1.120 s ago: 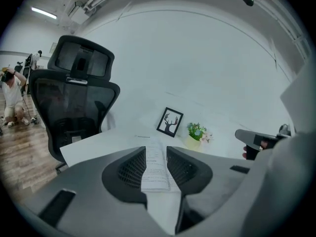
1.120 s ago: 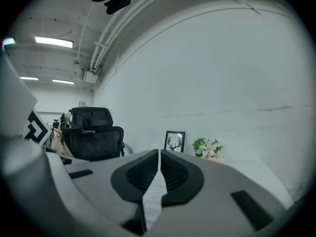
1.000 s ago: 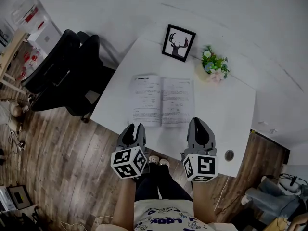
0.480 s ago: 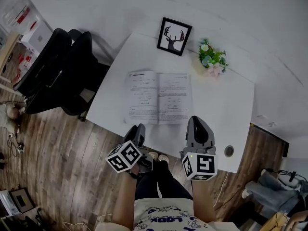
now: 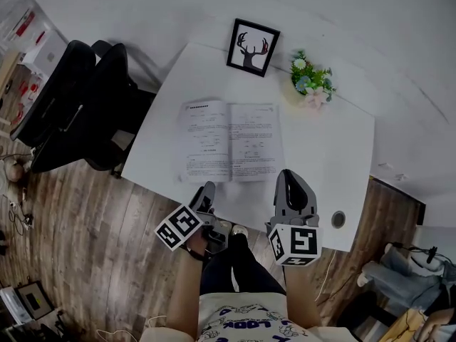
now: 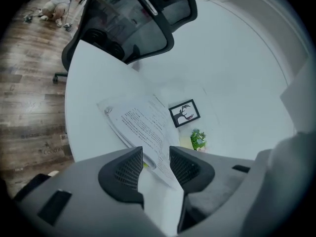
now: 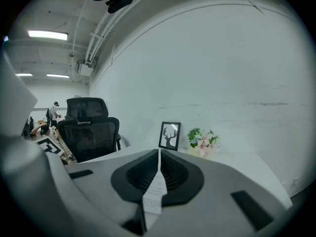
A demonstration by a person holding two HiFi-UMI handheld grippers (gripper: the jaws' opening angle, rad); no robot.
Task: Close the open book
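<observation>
The open book (image 5: 229, 142) lies flat in the middle of the white table (image 5: 324, 155), its printed pages up. My left gripper (image 5: 206, 191) is at the table's near edge, just short of the book's left page, rolled to one side. Its jaws have just been opening and stand apart, empty; between them the left gripper view shows the book (image 6: 143, 127) farther off. My right gripper (image 5: 288, 181) hovers over the near edge below the right page, its jaws shut (image 7: 159, 155), holding nothing.
A framed deer picture (image 5: 253, 47) and a small flower pot (image 5: 310, 83) stand at the table's far side. Black office chairs (image 5: 71, 105) crowd the left edge. A round cable hole (image 5: 338, 219) sits near the front right corner. Wooden floor lies below.
My left gripper has sunk toward the table's near edge and rolled, so its marker cube shows a different face. The right gripper has kept still.
</observation>
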